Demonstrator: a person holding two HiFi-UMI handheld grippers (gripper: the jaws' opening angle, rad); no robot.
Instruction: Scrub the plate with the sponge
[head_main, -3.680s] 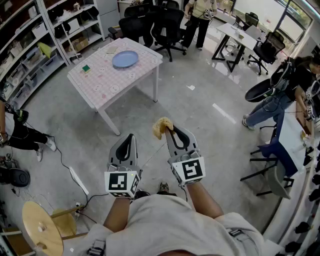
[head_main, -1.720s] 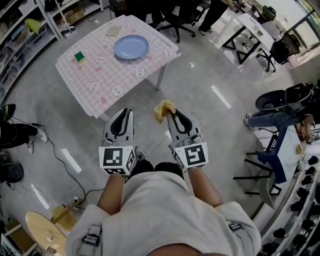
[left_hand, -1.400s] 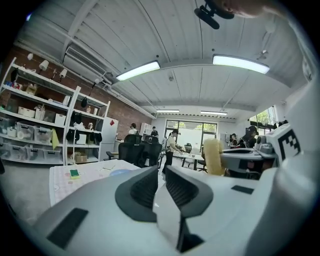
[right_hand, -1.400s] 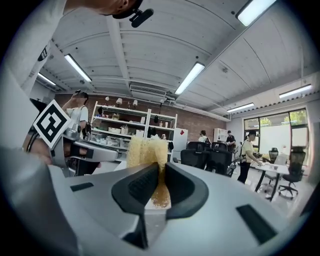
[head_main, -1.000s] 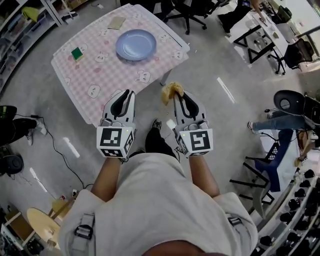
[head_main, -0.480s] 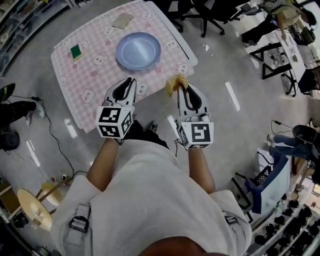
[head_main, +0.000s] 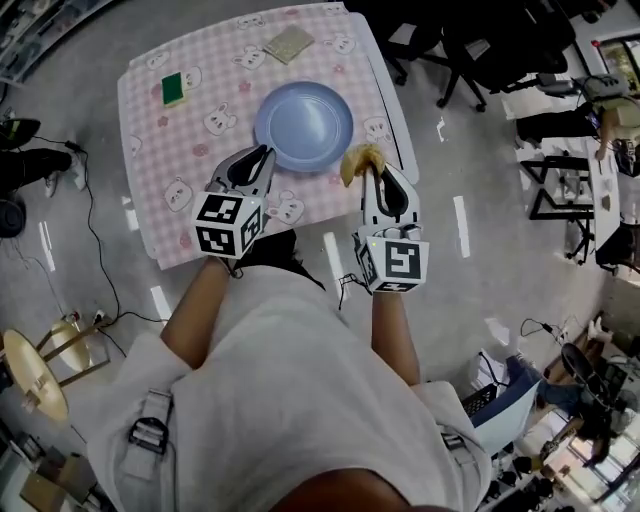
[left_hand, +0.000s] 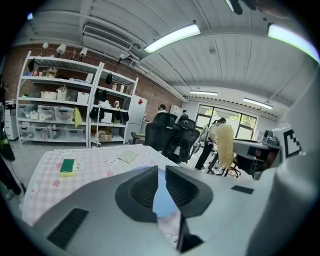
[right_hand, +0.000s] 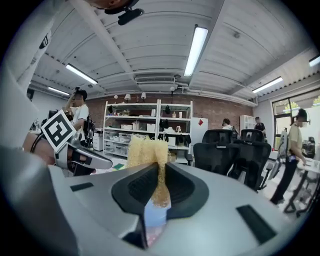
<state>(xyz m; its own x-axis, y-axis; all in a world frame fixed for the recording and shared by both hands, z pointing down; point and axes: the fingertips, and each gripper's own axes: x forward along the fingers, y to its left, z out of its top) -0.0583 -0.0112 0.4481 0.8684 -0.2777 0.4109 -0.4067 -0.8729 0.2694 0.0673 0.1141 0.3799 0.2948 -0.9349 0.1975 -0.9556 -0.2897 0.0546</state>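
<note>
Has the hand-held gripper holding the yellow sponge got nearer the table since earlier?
Yes. The right hand-held gripper, once over bare floor, now holds the yellow sponge at the pink table's edge, beside the blue plate.

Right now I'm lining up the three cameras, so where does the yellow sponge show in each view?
Head view: the yellow sponge sticks out of the right gripper, right of the blue plate.
Left gripper view: right of centre, beyond the jaws.
Right gripper view: centre, pinched between the jaws.
Shared landmark: the blue plate, glimpsed between both pairs of jaws.
</note>
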